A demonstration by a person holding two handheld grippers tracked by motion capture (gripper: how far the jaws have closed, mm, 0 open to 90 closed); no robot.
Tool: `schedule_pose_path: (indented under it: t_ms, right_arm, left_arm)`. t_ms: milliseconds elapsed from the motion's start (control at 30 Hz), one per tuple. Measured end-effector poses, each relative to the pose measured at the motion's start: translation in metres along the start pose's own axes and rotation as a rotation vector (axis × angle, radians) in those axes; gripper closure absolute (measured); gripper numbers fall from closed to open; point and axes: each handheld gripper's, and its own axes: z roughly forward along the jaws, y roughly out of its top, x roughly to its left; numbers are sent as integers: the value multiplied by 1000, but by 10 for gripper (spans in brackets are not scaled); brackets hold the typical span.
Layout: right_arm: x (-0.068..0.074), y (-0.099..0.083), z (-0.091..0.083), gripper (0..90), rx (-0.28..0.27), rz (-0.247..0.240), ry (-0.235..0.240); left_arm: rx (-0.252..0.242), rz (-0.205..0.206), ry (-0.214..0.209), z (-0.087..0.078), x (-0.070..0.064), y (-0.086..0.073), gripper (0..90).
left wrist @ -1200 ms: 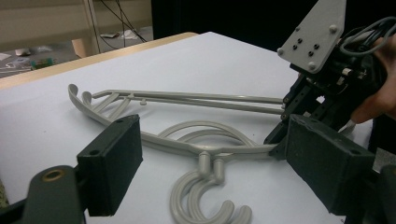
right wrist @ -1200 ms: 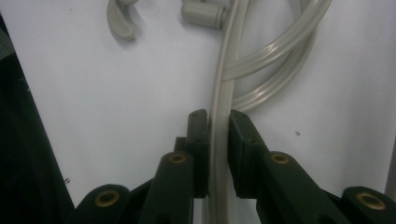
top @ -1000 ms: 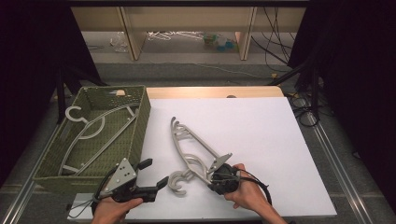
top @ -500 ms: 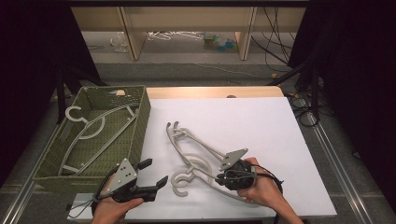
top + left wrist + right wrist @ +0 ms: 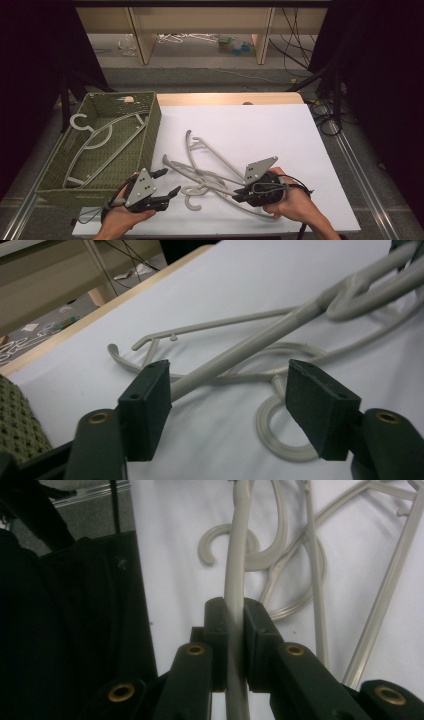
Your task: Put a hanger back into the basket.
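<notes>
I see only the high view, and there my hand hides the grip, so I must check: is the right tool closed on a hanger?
Observer: Yes. In the right gripper view, the right tool is shut on a hanger, and its bar runs straight between the two jaws.
Operator: Does the left tool hold something?
Observer: No. The left tool is open, and its pads touch nothing.
Operator: What lies in front of it?
Observer: A grey bar crosses just beyond its jaws. A hook lies flat on the white table, nearer to the tool.
</notes>
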Motion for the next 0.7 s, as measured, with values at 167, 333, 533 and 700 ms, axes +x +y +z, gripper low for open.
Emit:
schedule_pose_path:
  t_ms: [167,333,533,700]
  right_arm:
    - [3,1,-3,830,-9,-16,37]
    - [5,2,-3,830,-14,-26,68]
    - [6,3,-4,829,-16,-44,86]
    - [7,3,-5,828,-15,-53,106]
  left_arm:
    - [15,63,-28,10,-1,3,381]
    - [18,134,-86,18,-5,7,399]
    - [70,204,-153,29,-9,11,483]
    - [120,254,-202,32,-8,16,619]
